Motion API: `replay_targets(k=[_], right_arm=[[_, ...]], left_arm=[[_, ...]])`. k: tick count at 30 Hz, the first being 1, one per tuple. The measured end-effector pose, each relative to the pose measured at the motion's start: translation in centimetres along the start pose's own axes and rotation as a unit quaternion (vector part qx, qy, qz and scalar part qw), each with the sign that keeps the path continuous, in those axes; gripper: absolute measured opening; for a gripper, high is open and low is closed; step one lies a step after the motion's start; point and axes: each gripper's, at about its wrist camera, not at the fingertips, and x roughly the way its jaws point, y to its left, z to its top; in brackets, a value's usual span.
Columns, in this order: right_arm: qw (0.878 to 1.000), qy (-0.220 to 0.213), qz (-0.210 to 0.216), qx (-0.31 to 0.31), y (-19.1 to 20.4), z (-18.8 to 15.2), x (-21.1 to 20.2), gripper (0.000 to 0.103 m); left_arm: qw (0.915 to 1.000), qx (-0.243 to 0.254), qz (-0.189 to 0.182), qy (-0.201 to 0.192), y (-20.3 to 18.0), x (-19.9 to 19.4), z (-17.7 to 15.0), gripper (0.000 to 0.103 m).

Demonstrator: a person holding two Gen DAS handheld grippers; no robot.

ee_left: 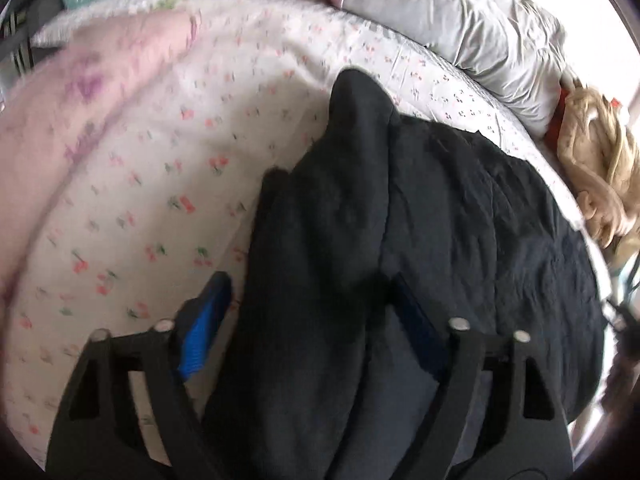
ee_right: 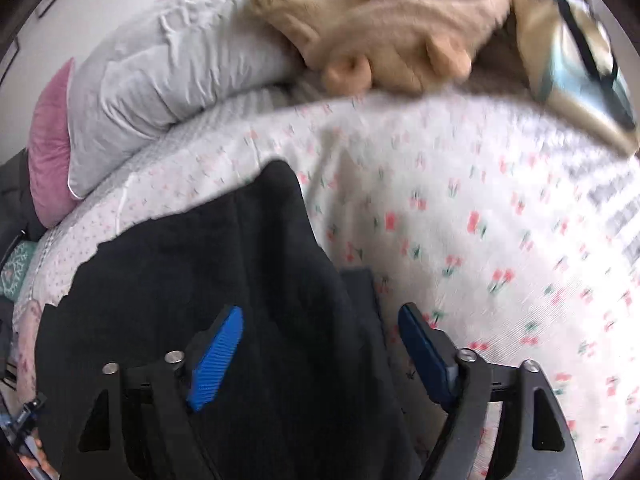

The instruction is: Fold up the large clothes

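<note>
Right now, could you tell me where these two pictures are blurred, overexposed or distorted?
Left wrist view: the sheet and pink blanket are motion-smeared, the right edge is blown out white, and the fisheye bows the bed edge. Right wrist view: the sheet's print streaks, the beige plush is soft, and the black garment shows little detail.
</note>
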Motion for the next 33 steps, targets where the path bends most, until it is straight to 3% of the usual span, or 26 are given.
replay_targets(k=[1,2,3,4,6,8,10,12,13,14,15,17,19,21,22,23,25,26,28,30,33], right_arm=[[1.000,0.015,0.011,0.000,0.0,-0.4,1.0,0.051],[1.000,0.021,0.016,-0.002,0.0,-0.4,1.6,0.043],[1.000,0.019,0.014,-0.010,0.5,-0.6,1.8,0.027],[1.000,0.006,0.010,-0.027,1.4,-0.7,1.4,0.011],[0.999,-0.026,0.016,-0.043,2.5,-0.2,-0.5,0.009],[0.995,-0.074,0.020,-0.056,2.9,0.4,-3.1,0.009],[0.994,-0.093,0.001,-0.054,2.5,0.5,-4.2,0.008],[0.996,-0.056,-0.050,-0.052,1.4,0.0,-1.8,0.008],[0.995,-0.030,-0.074,-0.053,0.9,-0.5,-0.3,0.008],[0.995,-0.003,-0.089,-0.050,0.4,-1.0,1.2,0.008],[0.995,0.011,-0.086,-0.040,-0.2,-1.5,2.0,0.008],[0.995,0.000,-0.092,-0.030,-0.4,-1.1,1.0,0.011],[0.996,-0.019,-0.090,-0.013,-0.1,-0.7,-1.0,0.013],[0.996,-0.047,-0.074,-0.004,1.4,0.2,-2.9,0.015],[0.996,-0.056,-0.069,-0.007,2.4,0.7,-3.2,0.016],[0.996,-0.064,-0.060,-0.020,4.3,1.3,-3.3,0.017],[0.996,-0.053,-0.009,-0.069,9.4,1.7,-2.6,0.027],[0.995,-0.040,0.019,-0.087,11.7,1.5,-1.8,0.033],[0.990,-0.027,0.067,-0.120,16.6,0.3,-0.2,0.073],[0.981,-0.025,0.095,-0.168,20.8,-1.4,1.5,0.075],[0.963,0.015,0.080,-0.255,25.3,-3.4,5.4,0.074]], left_arm=[[0.9999,-0.012,-0.003,-0.001,-0.2,0.2,-0.1,0.075],[0.9999,-0.016,-0.002,-0.005,-0.4,0.3,-0.1,0.074],[0.9998,-0.017,-0.002,-0.008,-0.8,0.3,0.0,0.071],[0.9998,-0.015,-0.004,-0.012,-1.1,0.2,-0.1,0.054],[0.9993,-0.012,-0.021,-0.030,-1.4,-0.9,-0.1,0.019],[0.9952,-0.046,-0.062,-0.060,-0.5,-2.9,0.3,0.015],[0.9899,-0.088,-0.078,-0.078,1.1,-3.4,0.6,0.015],[0.9913,-0.110,-0.055,-0.048,2.1,-1.3,0.3,0.017],[0.9924,-0.119,-0.027,-0.016,2.7,0.5,-0.3,0.023],[0.9922,-0.123,-0.020,-0.011,3.1,1.2,-0.6,0.035],[0.9917,-0.128,-0.012,-0.013,3.2,1.2,-0.7,0.039],[0.9921,-0.122,0.027,-0.016,2.4,0.2,-0.3,0.041],[0.9911,-0.095,0.075,-0.055,0.4,-2.0,0.3,0.041],[0.9906,-0.066,0.068,-0.098,-2.0,-3.5,1.3,0.042],[0.9911,-0.035,0.054,-0.116,-4.3,-3.9,2.4,0.046],[0.9915,-0.009,0.048,-0.120,-6.2,-3.9,3.0,0.058],[0.9922,0.059,0.019,-0.108,-11.1,-2.6,3.9,0.069],[0.9919,0.080,0.008,-0.098,-12.8,-1.6,4.2,0.069],[0.9900,0.121,-0.020,-0.069,-16.5,1.1,4.1,0.069],[0.9890,0.136,-0.035,-0.048,-18.0,3.2,4.1,0.069],[0.9893,0.142,-0.022,-0.023,-18.0,6.2,4.5,0.069]])
